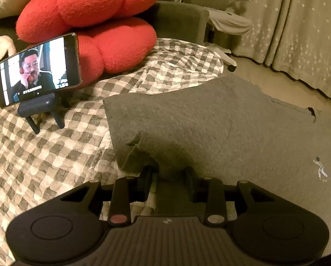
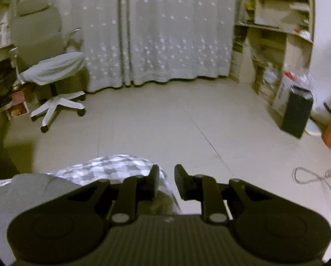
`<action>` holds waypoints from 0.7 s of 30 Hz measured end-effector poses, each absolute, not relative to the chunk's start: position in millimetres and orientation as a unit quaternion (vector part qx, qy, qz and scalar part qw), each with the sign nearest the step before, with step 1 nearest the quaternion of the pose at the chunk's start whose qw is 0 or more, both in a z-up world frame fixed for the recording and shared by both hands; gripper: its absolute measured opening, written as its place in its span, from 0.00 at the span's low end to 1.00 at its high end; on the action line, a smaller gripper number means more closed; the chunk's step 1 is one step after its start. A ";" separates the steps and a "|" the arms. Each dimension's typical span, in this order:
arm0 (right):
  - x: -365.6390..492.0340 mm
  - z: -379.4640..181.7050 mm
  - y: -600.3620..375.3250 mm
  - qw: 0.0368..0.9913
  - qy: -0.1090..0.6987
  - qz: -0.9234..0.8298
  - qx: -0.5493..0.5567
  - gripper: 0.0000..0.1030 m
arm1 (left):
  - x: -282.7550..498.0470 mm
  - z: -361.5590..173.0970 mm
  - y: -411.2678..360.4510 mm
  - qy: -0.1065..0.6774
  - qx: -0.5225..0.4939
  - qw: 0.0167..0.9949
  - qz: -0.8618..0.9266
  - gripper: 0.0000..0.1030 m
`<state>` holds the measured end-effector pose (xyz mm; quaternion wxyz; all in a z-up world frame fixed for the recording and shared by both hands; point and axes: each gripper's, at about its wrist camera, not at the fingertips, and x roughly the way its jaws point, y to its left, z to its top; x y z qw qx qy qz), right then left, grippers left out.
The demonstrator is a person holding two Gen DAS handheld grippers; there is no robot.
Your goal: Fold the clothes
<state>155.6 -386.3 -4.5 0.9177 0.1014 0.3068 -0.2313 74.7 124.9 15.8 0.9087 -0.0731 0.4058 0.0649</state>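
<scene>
A grey garment (image 1: 209, 122) lies spread on the checked bedspread (image 1: 43, 155), its left edge folded over and slightly lifted. My left gripper (image 1: 168, 173) sits at the garment's near edge. A hump of the grey cloth fills the gap between its two fingers and drapes over their tips, so it is shut on that fold. My right gripper (image 2: 167, 174) hangs past the bed's corner (image 2: 116, 166) and looks out over the floor. Its fingers stand a little apart with nothing between them. A pale grey cloth (image 2: 25, 190) shows at its lower left.
A phone on a stand (image 1: 37, 71) plays video at the left, with a red cushion (image 1: 94, 22) behind it. Beyond the bed are a white office chair (image 2: 47, 66), a curtain (image 2: 165, 33), shelves (image 2: 276, 33), a black box (image 2: 296, 113) and a loose cable (image 2: 316, 177).
</scene>
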 end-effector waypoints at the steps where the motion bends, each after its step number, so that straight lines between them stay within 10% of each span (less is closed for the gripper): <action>1: 153.0 -3.6 -389.3 0.918 0.307 -0.225 0.113 0.20 | 74.6 16.3 124.9 0.405 -0.075 0.909 0.067 0.33; 21: 153.5 -13.5 -365.7 0.919 0.362 -0.145 0.066 0.25 | 77.3 26.5 180.6 0.378 -0.167 0.905 0.104 0.33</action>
